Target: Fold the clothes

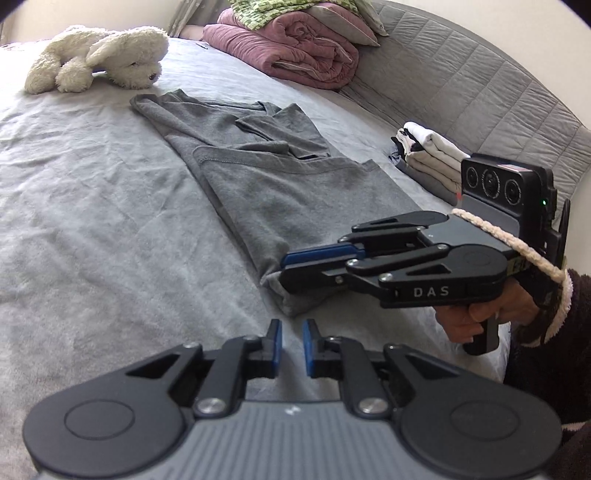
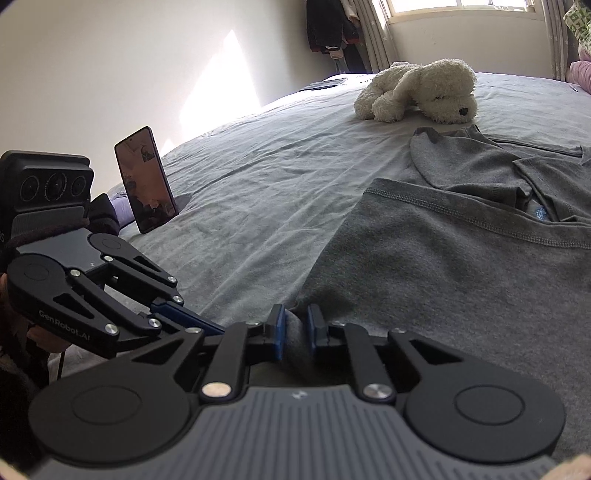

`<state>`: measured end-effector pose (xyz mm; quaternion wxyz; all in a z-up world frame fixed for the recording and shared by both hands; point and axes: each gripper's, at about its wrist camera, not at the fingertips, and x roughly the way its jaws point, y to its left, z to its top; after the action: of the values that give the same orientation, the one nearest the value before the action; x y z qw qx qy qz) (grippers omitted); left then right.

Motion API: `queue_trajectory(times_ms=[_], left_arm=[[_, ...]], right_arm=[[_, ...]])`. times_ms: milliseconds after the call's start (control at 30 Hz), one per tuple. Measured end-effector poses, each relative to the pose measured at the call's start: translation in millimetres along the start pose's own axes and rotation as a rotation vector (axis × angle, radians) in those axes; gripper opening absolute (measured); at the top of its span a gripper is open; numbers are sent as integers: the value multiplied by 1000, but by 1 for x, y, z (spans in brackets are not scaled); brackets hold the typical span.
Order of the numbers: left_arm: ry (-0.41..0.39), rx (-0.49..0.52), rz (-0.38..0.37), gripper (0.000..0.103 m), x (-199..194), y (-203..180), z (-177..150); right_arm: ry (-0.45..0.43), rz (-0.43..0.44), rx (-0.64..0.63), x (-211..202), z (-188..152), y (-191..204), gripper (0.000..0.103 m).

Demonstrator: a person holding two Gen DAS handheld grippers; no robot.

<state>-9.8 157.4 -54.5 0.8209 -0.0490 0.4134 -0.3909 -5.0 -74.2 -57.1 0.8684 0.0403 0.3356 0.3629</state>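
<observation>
Matt grey knit-cloth shirt (image 1: 280, 192), fluffy white plush dog (image 2: 421, 92), matt black plastic tongs (image 1: 291, 347) with blue pads.

Home bedroom. Wide bed (image 1: 92, 206) under grey sheet, quilted grey headboard (image 1: 480, 85) along one side. Rolled pink duvet (image 1: 295, 55) and pillows heaped at bed's head. White plush dog (image 2: 417, 90) lying on sheet. Small stack of folded laundry (image 1: 428, 155) beside headboard. Curtained window (image 2: 461, 7) in corner, dark clothes (image 2: 328, 26) hanging near it. Phone (image 2: 146, 179) propped upright on bed.
</observation>
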Motion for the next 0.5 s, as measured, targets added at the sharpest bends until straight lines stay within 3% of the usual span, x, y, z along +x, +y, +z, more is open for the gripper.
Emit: queue_trajectory(times_ms=[100,333,500], left_arm=[[-52,-34,-5,22,-10,0,4],[-213,-84,-77,22,-16,-13,15],[-179,-47,-39,20,18,-29,21]], right_arm=[[-26,5,13,-19,6,-4,29],[-97,-111,99,-74,-2,-35,29],[-114,-202,107,-101,-13,-55,29]])
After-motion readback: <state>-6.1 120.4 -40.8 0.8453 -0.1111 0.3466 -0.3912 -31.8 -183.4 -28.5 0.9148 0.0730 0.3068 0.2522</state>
